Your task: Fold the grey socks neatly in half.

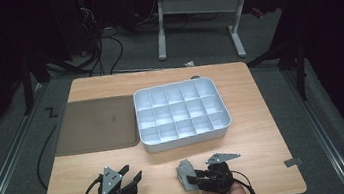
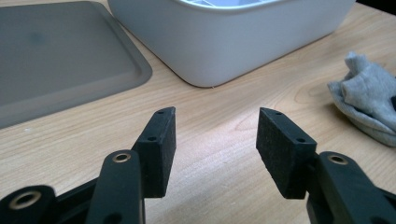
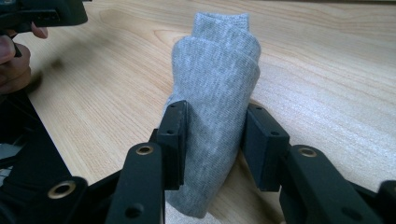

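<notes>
Two sets of tongs work at the near edge of the table (image 1: 260, 130), both on the person's side of the white compartment tray (image 1: 182, 112), which serves as the landmark.

Right tongs (image 1: 191, 179) sit in front of the tray's near wall, a little toward its right half, and are closed on a rolled grey sock (image 1: 186, 175). In the right gripper view both black pads (image 3: 173, 140) press into the sock's sides, and the knit bulges above and below them (the roll stands nearly upright between the pads, its lower end at the table). The sock lies well short of the tray, touching nothing but the tongs and the wood.

Left tongs (image 1: 132, 177) are in front of the tray's near left corner, standing wide with nothing between the pads; bare wood shows in the gap in the left gripper view. From there the tray's white wall (image 2: 224, 42) rises ahead, and the sock (image 2: 369, 102) is off to the right of it.

A flat grey mat (image 1: 97, 124) lies just beside the tray's left wall. No brand, label or readable writing can be made out on the tray, the sock, the mat or the tongs.
</notes>
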Demonstrator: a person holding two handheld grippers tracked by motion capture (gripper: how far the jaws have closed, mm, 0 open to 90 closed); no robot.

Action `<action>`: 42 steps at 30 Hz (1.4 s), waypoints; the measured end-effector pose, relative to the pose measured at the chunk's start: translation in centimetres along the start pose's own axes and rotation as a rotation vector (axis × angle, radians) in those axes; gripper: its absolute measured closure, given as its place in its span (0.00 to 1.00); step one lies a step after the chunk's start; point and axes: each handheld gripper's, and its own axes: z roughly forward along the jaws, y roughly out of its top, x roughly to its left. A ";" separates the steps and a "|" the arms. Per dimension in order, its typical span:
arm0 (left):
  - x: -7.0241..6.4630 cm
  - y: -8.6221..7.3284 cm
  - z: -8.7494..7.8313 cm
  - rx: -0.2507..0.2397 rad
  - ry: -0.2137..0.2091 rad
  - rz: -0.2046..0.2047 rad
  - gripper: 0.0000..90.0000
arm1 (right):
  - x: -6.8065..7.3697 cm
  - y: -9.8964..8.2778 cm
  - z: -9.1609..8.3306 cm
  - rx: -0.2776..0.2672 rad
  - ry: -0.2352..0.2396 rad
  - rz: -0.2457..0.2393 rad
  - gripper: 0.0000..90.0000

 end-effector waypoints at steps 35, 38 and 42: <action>0.3 -0.5 0.1 0.020 -0.024 -0.004 0.50 | 1.0 2.0 0.0 0.137 -0.049 -0.088 0.77; 0.3 -0.5 0.1 0.020 -0.025 -0.003 0.50 | 1.0 2.1 0.0 0.138 -0.049 -0.092 0.78; 0.2 -0.5 0.1 0.021 -0.027 -0.002 0.50 | 1.2 2.3 0.0 0.153 -0.058 -0.114 0.80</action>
